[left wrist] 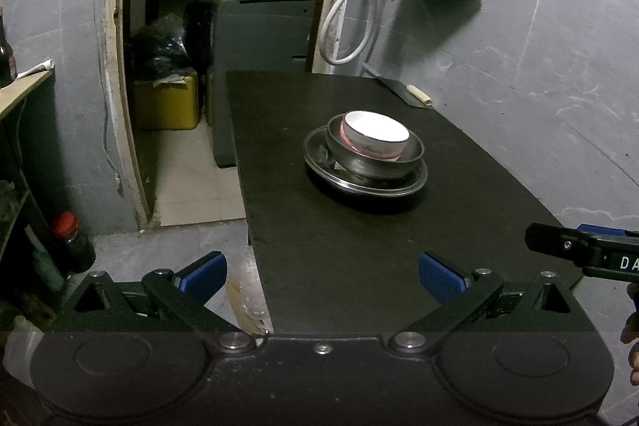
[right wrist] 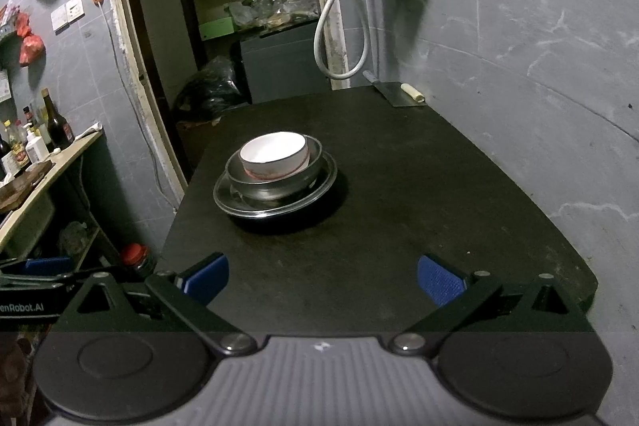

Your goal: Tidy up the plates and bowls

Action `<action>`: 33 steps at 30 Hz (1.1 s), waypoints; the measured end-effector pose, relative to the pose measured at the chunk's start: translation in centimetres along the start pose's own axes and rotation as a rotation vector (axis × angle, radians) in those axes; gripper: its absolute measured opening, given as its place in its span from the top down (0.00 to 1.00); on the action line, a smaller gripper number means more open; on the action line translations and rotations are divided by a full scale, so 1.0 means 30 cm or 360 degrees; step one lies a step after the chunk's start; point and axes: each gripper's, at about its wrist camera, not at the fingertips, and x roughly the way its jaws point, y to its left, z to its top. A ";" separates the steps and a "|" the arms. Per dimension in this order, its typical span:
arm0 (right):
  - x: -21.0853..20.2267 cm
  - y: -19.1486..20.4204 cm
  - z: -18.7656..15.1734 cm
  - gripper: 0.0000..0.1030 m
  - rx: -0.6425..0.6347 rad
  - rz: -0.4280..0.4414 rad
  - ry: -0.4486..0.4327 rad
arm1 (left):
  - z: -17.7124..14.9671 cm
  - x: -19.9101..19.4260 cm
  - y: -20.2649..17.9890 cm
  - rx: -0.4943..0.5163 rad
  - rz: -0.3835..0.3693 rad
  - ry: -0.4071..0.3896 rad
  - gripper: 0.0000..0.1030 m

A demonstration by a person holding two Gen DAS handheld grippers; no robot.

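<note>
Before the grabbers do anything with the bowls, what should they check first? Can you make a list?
1. Left gripper open and empty: ok.
2. Right gripper open and empty: ok.
3. White bowl inside the metal bowl: ok, but it sits tilted.
4. Metal bowl resting on the metal plate: ok.
5. Stack well back from the edges of the black table: ok.
6. Table free near the stack: ok; the cleaver lies at the far corner.

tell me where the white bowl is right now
The white bowl sits nested in the steel bowl on the steel plate, mid-table; it appears right of centre in the left wrist view, left of centre in the right.
</note>
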 end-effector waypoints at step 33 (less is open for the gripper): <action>-0.012 -0.008 -0.003 0.00 0.0005 0.0001 -0.0012 | -0.001 -0.005 -0.002 0.0006 -0.0049 0.0032 0.01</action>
